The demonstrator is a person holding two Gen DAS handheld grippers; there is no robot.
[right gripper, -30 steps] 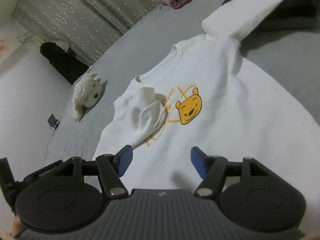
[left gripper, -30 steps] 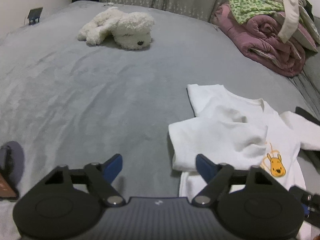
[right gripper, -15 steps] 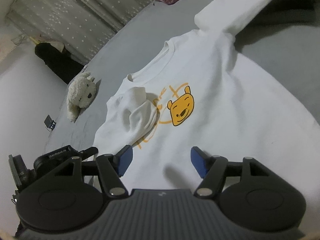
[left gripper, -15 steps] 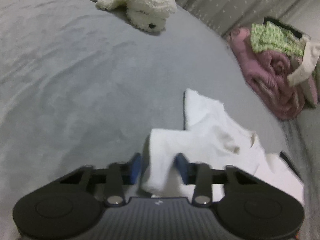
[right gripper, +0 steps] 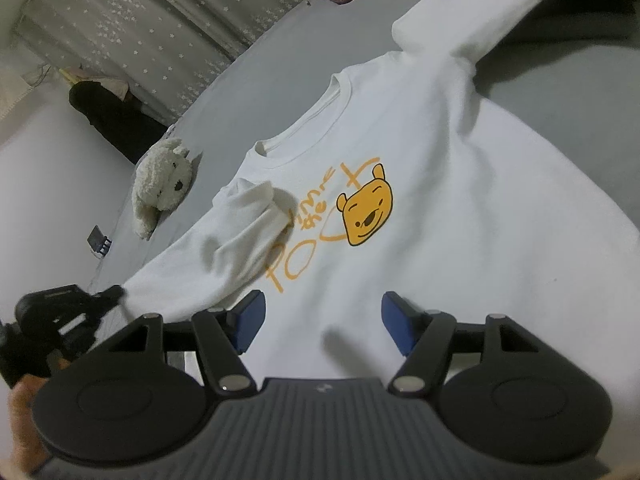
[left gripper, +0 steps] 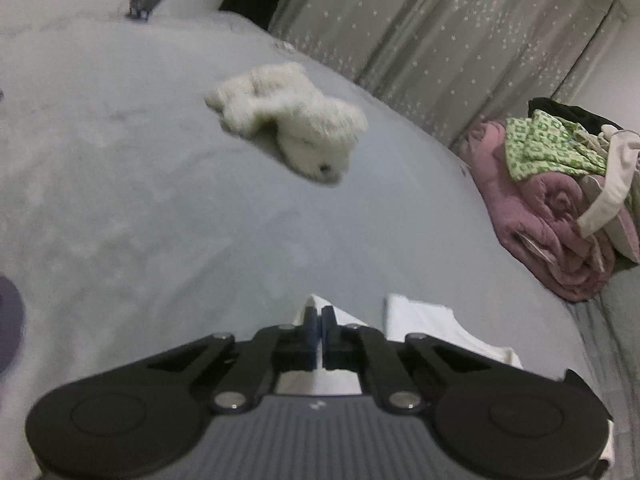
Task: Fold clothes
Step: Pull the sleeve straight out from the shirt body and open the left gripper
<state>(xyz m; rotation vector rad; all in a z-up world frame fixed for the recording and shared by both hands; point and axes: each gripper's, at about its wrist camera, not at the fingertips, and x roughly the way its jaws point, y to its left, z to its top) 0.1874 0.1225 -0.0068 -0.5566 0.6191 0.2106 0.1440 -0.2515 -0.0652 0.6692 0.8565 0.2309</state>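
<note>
A white sweatshirt with a yellow bear print lies front up on the grey bed. My left gripper is shut on the end of its left sleeve; white cloth shows between and around the blue pads. In the right wrist view the left gripper holds that sleeve end, stretched out toward the lower left. My right gripper is open just above the shirt's lower front, with nothing between its pads. The other sleeve runs off to the upper right.
A white plush dog lies further up the bed. A pile of pink and green clothes sits at the right edge, with a starred curtain behind it. A small dark stand is at the far left. A hand holds the left gripper.
The left gripper closed on the sleeve end and lifted it, rolling and tilting up. The sleeve is drawn out leftward, uncovering the orange lettering. The right gripper stayed put and open.
</note>
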